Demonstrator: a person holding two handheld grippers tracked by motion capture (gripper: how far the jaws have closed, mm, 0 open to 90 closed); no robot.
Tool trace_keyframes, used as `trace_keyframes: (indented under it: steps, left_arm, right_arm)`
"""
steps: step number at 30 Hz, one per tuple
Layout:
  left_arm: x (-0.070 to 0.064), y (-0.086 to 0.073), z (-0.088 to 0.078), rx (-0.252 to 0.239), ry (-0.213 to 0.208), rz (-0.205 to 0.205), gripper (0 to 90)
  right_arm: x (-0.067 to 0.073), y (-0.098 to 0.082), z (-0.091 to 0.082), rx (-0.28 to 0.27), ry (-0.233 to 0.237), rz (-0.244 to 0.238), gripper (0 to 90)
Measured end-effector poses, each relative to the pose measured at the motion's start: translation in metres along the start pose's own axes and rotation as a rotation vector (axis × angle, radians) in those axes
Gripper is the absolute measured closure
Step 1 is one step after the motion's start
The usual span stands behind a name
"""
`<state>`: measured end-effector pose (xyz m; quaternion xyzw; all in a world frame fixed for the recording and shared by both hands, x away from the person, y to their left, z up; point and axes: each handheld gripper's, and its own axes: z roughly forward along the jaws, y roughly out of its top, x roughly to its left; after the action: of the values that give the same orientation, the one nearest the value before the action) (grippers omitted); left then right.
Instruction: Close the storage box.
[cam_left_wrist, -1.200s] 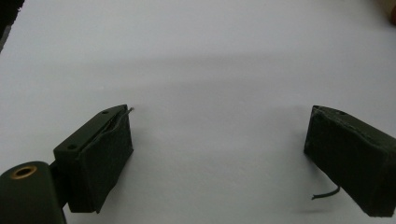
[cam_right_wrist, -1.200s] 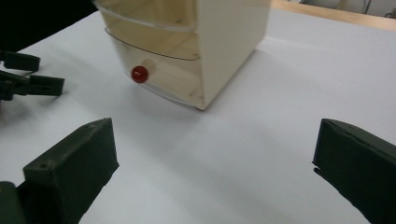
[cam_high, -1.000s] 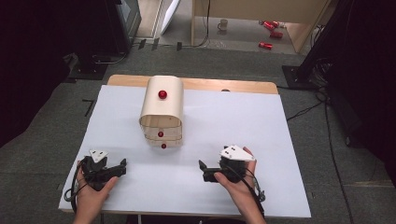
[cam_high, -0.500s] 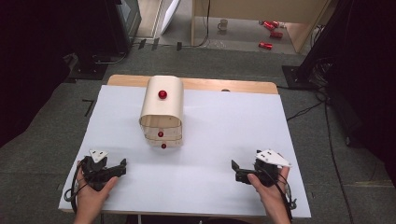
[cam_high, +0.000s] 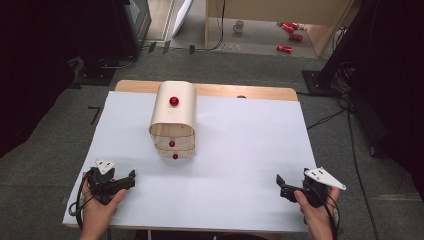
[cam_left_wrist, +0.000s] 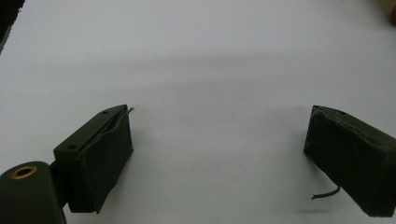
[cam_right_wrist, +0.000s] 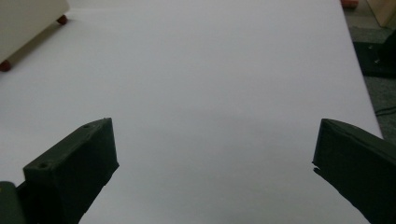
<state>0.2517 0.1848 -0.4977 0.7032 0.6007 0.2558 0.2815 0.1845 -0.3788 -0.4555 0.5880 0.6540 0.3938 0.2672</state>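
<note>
- While both hands rest at the near edge of the white table (cam_high: 240, 150), the left gripper (cam_high: 131, 179) and the right gripper (cam_high: 280, 186) each stand with jaws spread wide and nothing between them; the two gripper views show bare white surface in each gap.
- Nearest work object: a small wooden drawer cabinet (cam_high: 173, 117) with a rounded top, standing left of centre toward the far side of the table, well apart from both grippers.
- Red knobs mark its parts: one on the top (cam_high: 174, 101) and two on the drawer fronts (cam_high: 172, 144), which face the person; the lower drawer appears to stand slightly proud, though this is hard to tell.
- Step judged in hand: a rest or ready stance, with no contact yet made with the cabinet.
- Next move, as a judgement: one gripper would need to travel forward to a drawer knob, line its jaws either side of it, then close to a narrow grip; the other may have to steady the cabinet body.
</note>
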Motion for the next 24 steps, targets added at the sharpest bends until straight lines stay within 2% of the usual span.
trace_keyframes:
  steps: [1, 2, 5, 10, 13, 17, 19, 21, 23, 24]
  left_arm:
    - [0.0, 0.0, 0.0, 0.0, 0.0, 0.0, 7.6]
    - [0.0, 0.0, 0.0, 0.0, 0.0, 0.0, 7.6]
    - [0.0, 0.0, 0.0, 0.0, 0.0, 0.0, 7.6]
    - [0.0, 0.0, 0.0, 0.0, -0.001, 0.0, 7.6]
    - [0.0, 0.0, 0.0, 0.0, -0.001, 0.0, 7.7]
    - [0.0, 0.0, 0.0, 0.0, 0.0, 0.0, 7.7]
    - [0.0, 0.0, 0.0, 0.0, 0.0, 0.0, 7.7]
    - [0.0, 0.0, 0.0, 0.0, 0.0, 0.0, 7.7]
    - [0.0, 0.0, 0.0, 0.0, -0.001, 0.0, 7.7]
    - [0.0, 0.0, 0.0, 0.0, -0.001, -0.001, 7.7]
  right_arm:
    - [-0.009, -0.006, -0.002, 0.004, -0.017, 0.015, 0.0]
    - [-0.009, -0.006, -0.002, 0.004, -0.017, 0.015, 0.0]
    - [-0.027, -0.016, -0.002, 0.025, -0.061, 0.047, 0.0]
    - [-0.04, -0.027, 0.001, 0.055, -0.102, 0.062, 0.0]
    - [-0.043, -0.035, 0.007, 0.087, -0.105, 0.059, 0.0]
    - [-0.036, -0.04, 0.017, 0.146, -0.133, -0.032, 0.0]
    - [-0.031, -0.041, 0.02, 0.159, -0.162, -0.078, 0.0]
    - [-0.032, -0.041, 0.02, 0.161, -0.154, -0.068, 0.7]
    - [-0.038, -0.041, 0.02, 0.172, -0.114, -0.018, 1.3]
    - [-0.039, -0.04, 0.021, 0.171, -0.115, -0.022, 1.0]
